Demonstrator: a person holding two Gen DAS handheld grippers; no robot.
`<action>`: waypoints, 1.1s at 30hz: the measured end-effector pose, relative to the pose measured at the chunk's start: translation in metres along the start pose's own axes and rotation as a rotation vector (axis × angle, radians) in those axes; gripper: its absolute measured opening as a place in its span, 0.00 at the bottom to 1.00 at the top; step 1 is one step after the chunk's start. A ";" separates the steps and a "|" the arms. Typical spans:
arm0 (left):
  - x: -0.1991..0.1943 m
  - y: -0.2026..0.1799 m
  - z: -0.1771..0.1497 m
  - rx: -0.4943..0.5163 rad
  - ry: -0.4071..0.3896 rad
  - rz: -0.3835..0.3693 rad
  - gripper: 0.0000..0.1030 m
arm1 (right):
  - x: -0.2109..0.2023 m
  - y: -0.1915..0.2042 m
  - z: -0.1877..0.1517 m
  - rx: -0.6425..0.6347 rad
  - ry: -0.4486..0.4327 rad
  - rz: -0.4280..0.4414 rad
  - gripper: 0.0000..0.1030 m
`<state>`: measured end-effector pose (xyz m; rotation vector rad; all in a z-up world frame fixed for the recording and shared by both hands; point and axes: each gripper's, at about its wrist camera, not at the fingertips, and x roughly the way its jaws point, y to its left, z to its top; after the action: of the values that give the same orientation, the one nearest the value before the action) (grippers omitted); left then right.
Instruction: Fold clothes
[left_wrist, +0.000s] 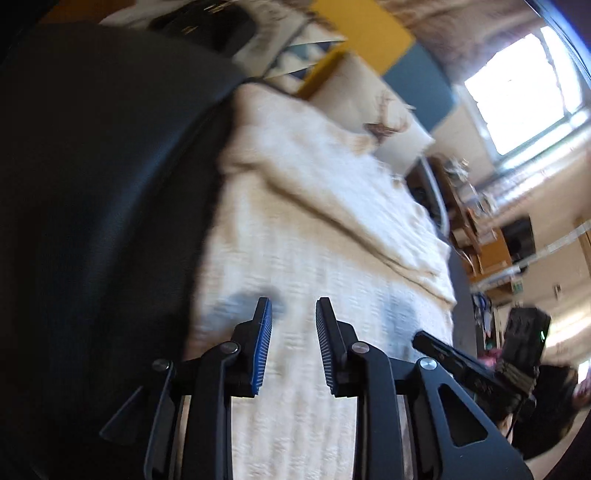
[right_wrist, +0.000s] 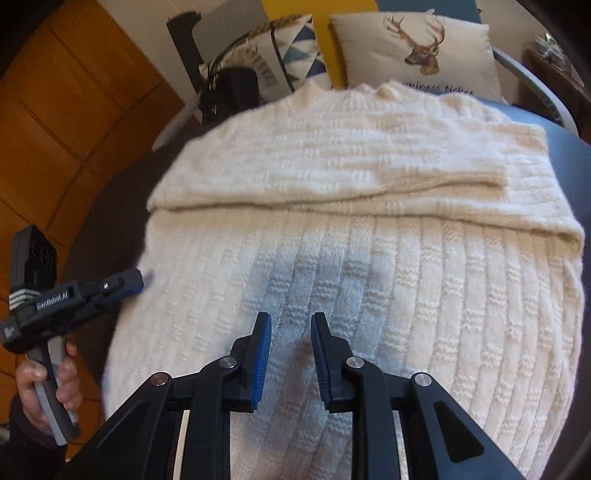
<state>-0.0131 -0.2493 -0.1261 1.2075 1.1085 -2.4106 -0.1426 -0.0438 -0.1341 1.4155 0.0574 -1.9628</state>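
- My right gripper (right_wrist: 290, 354) hovers over the cream sweater's (right_wrist: 369, 258) lower half, jaws slightly apart, gripping nothing.
- My left gripper (left_wrist: 293, 347) hangs near the garment's edge, jaws also apart and empty.
- The sweater lies flat on a dark surface (right_wrist: 565, 155); 1 sleeve (right_wrist: 443, 177) is folded across the chest, probably to square the shape.
- Its long axis runs away from me, collar toward the deer pillow (right_wrist: 410, 51), hem nearest my grippers.
- I judge the hem-to-collar fold comes next.

Both grippers point steeply downward: the left gripper (left_wrist: 293, 314) and right gripper (right_wrist: 291, 328) hold their jaws slightly apart, gripping nothing.
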 end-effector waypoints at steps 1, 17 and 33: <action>0.004 -0.002 -0.002 0.019 0.004 0.023 0.26 | -0.001 -0.004 -0.002 0.004 -0.001 -0.012 0.21; 0.024 -0.024 0.036 0.022 -0.004 -0.017 0.28 | -0.041 -0.067 0.028 0.178 -0.127 -0.003 0.21; 0.041 0.011 0.069 -0.064 -0.073 0.004 0.28 | 0.012 -0.079 0.099 0.168 -0.139 -0.111 0.21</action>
<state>-0.0746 -0.3016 -0.1373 1.0918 1.1504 -2.3766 -0.2695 -0.0325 -0.1326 1.4027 -0.0965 -2.1963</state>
